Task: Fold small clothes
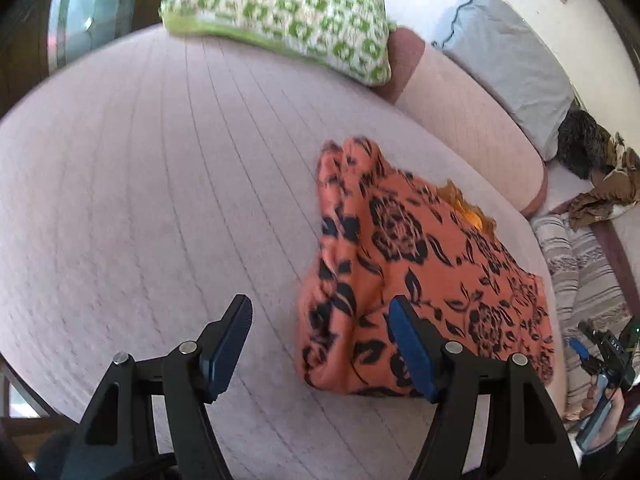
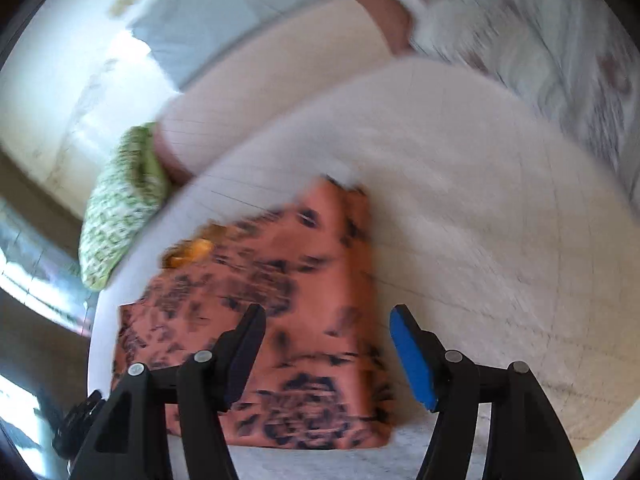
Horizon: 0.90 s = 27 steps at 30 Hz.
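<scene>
Garment (image 1: 424, 280), orange with black flowers, lies folded on the bed (image 1: 160, 200), just ahead of both spread, empty tools: right tool (image 2: 328, 356) over its near edge, left tool (image 1: 320, 344) at its left corner.

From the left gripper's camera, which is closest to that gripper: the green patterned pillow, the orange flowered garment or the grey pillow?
1. orange flowered garment, just ahead, at its right finger.
2. green patterned pillow, far across the bed, upper middle.
3. grey pillow, back right; roughly as far, hard to separate.
</scene>
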Each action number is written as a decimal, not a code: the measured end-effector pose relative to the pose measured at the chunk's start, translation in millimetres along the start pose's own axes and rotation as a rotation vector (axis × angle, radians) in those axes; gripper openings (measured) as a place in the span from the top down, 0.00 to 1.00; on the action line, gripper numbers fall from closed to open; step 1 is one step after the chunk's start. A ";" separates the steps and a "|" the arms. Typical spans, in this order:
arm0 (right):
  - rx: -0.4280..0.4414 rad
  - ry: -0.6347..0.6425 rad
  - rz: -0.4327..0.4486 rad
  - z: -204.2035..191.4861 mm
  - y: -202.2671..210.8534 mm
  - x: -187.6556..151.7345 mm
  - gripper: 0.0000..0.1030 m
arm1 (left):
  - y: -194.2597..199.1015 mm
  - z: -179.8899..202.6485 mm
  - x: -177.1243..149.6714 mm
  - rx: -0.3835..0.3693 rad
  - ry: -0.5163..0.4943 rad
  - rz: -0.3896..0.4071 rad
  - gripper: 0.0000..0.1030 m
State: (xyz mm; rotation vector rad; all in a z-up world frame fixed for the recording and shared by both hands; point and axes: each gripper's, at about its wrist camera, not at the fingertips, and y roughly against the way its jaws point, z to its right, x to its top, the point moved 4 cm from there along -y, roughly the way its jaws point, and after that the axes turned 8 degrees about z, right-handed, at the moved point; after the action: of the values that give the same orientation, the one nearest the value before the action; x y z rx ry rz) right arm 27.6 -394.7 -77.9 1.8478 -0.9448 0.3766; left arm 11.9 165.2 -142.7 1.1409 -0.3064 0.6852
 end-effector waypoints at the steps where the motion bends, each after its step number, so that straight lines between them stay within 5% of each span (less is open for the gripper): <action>1: 0.018 0.025 0.001 -10.3 -1.3 -2.3 0.33 | -1.9 2.4 -2.9 -0.016 0.001 -0.013 0.31; 3: 0.040 0.083 -0.012 -30.9 -12.4 -5.6 0.33 | -3.8 5.7 -7.0 -0.044 0.017 -0.027 0.36; 5: 0.039 0.101 -0.038 -40.8 -28.2 -12.0 0.33 | -8.5 4.6 -11.1 -0.061 0.040 -0.071 0.89; 6: 0.028 0.099 -0.065 -39.1 -41.0 -16.5 0.33 | -10.2 3.7 -11.7 -0.046 0.045 -0.085 0.96; 10: -0.028 0.068 -0.185 -20.3 -82.7 -46.3 0.33 | -7.6 -8.1 -15.5 -0.090 0.162 -0.090 0.96; 13: 0.000 0.074 -0.144 -15.1 -80.9 -52.2 0.31 | -19.6 -27.5 -23.5 -0.082 0.262 -0.143 0.94; 15: 0.008 0.083 -0.156 -16.0 -80.7 -52.1 0.29 | -9.1 -11.4 -13.2 -0.078 0.184 -0.132 0.91; 17: 0.021 0.087 -0.166 -15.7 -83.1 -52.1 0.27 | -2.4 0.9 -2.3 -0.082 0.128 -0.110 0.73; 19: 0.038 0.080 -0.169 -16.3 -85.4 -52.7 0.24 | 3.5 13.8 17.3 -0.075 0.075 -0.051 0.31; 22: 0.044 0.090 -0.169 -16.6 -86.3 -53.2 0.20 | -16.8 35.1 51.9 -0.046 -0.059 0.009 0.30; 27: 0.046 0.125 -0.161 -24.9 -86.7 -56.6 0.17 | -95.5 60.1 94.7 0.000 -0.187 -0.050 0.30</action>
State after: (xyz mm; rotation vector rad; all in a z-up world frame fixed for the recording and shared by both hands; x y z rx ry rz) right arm 59.4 -329.9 -156.2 1.9038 -0.7022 0.4124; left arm 151.8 119.7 -135.6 1.2109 -0.4346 0.5348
